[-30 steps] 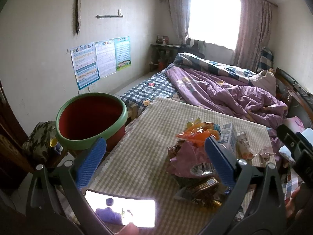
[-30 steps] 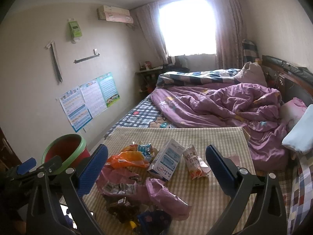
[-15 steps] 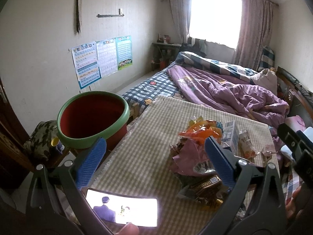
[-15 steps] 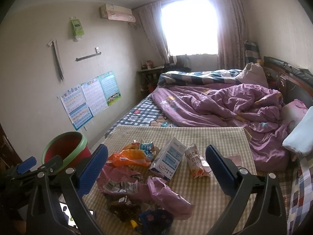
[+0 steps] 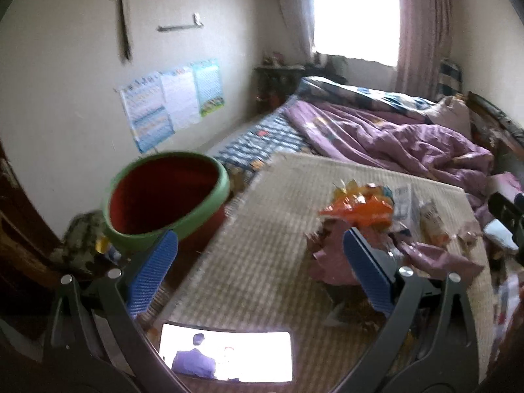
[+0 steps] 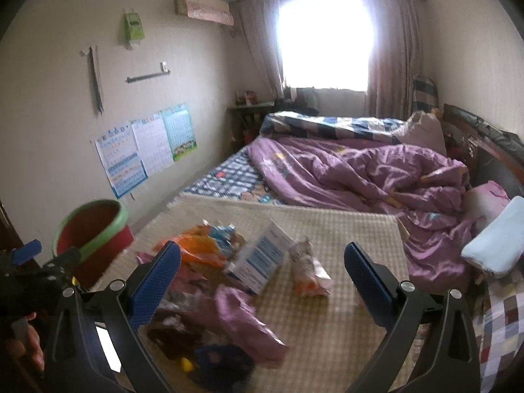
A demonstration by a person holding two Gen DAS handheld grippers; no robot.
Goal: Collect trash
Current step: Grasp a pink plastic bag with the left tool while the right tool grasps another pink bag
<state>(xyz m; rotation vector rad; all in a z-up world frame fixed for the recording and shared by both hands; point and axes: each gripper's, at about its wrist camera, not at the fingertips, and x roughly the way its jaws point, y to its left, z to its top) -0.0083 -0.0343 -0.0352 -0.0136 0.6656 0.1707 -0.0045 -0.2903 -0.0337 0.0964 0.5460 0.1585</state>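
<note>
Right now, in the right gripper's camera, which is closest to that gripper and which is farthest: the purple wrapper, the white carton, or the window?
1. Purple wrapper, just ahead, left of centre.
2. White carton, behind it, mid-mat.
3. Window, far wall.

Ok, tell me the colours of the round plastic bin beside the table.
Red round plastic bin, green rim; clearest in left wrist view.

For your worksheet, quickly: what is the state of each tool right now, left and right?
Left tool: open, holding nothing.
Right tool: open, holding nothing.
</note>
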